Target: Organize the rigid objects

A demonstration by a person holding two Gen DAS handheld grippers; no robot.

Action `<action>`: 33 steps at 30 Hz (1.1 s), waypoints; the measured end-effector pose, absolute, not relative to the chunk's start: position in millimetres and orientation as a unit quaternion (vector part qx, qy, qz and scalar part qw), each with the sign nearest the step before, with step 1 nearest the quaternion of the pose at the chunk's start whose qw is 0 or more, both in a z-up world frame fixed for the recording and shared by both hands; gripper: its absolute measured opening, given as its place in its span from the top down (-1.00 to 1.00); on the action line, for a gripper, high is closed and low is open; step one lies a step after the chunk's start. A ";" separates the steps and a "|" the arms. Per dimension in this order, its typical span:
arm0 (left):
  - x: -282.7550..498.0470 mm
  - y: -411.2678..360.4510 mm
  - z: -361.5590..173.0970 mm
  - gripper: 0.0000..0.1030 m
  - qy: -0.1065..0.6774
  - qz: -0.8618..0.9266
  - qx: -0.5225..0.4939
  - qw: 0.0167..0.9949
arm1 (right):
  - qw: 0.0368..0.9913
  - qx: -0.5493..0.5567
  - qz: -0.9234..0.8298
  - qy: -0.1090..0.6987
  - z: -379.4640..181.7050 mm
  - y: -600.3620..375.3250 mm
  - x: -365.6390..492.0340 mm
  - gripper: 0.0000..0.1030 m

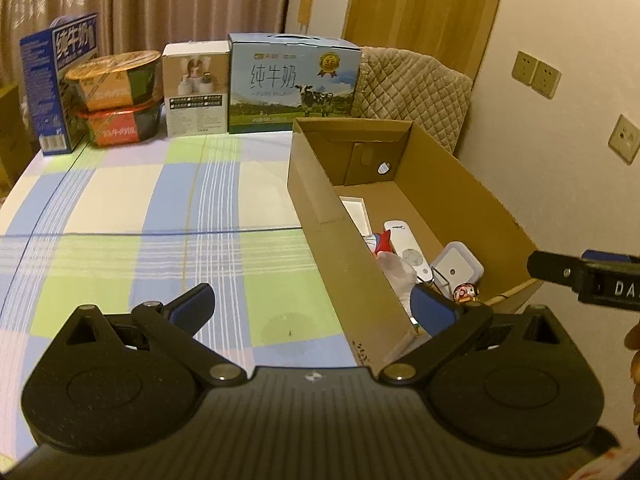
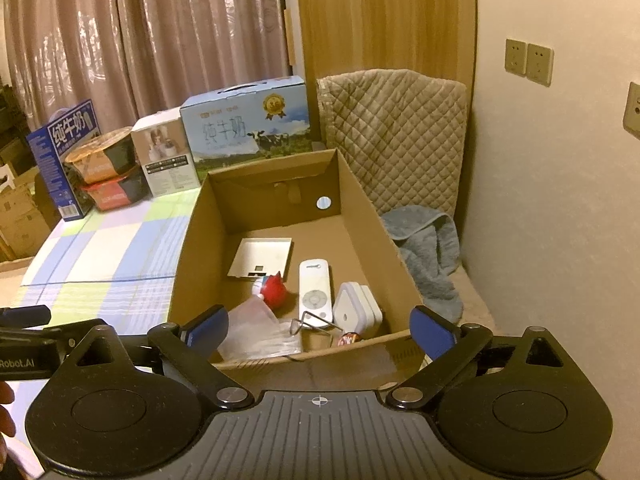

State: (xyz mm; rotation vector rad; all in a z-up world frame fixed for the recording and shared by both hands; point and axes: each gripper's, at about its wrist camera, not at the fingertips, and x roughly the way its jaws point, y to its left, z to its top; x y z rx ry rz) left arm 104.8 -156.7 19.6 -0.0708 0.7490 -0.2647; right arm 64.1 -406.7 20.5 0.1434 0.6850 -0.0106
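A: Left to right across the left wrist view: checked blue, green and white tablecloth [image 1: 132, 248], bare of loose items up front; then open brown cardboard box [image 1: 320, 208]. Left gripper [image 1: 316, 308] spread wide, nothing between the jaws, straddling the near left wall of that box.

B: Same on the other side. Right gripper [image 2: 320, 330] spread wide and pinching nothing, poised over the near rim. Inside, left to right: flat white square scale [image 2: 262, 258], clear crumpled plastic piece [image 2: 256, 332], small red round toy [image 2: 276, 290], long white remote control [image 2: 316, 294], 2 white rounded-square plastic gadgets [image 2: 358, 308].

A: Reads as a drop-off step just finished, judging by 2 empty grippers and a filled box.

B: Next: looking for anything rigid left outside. Back row of milk cartons [image 2: 246, 124] and 2 stacked orange-lidded noodle bowls [image 1: 118, 98] probably calls for a long reach and wide jaws.
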 end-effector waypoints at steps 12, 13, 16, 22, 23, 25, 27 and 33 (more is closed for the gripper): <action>73.7 -159.7 30.0 -0.98 0.366 -0.115 -0.038 0.923 | 0.937 0.064 0.003 0.342 27.1 -402.4 40.6 -0.84; 70.9 -160.1 30.5 -0.98 0.367 -0.115 -0.039 0.922 | 0.937 0.063 0.004 0.343 27.9 -401.1 38.0 -0.84; 62.4 -160.2 32.7 -0.98 0.368 -0.112 -0.043 0.922 | 0.937 0.063 0.007 0.344 29.4 -397.7 30.0 -0.84; 46.9 -156.3 39.8 -0.99 0.370 -0.109 -0.050 0.921 | 0.936 0.066 0.013 0.346 31.3 -391.3 13.3 -0.84; 44.2 -155.9 40.7 -0.98 0.371 -0.109 -0.052 0.920 | 0.936 0.065 0.014 0.346 32.0 -390.4 10.5 -0.84; 38.5 -155.7 42.1 -0.99 0.374 -0.112 -0.055 0.919 | 0.936 0.065 0.015 0.346 32.9 -387.8 4.5 -0.84; 33.4 -155.8 42.8 -0.98 0.376 -0.113 -0.057 0.918 | 0.936 0.066 0.016 0.346 34.0 -386.0 -0.7 -0.84; 20.9 -156.5 45.6 -0.98 0.379 -0.102 -0.045 0.918 | 0.934 0.061 0.015 0.351 34.6 -382.4 -14.2 -0.84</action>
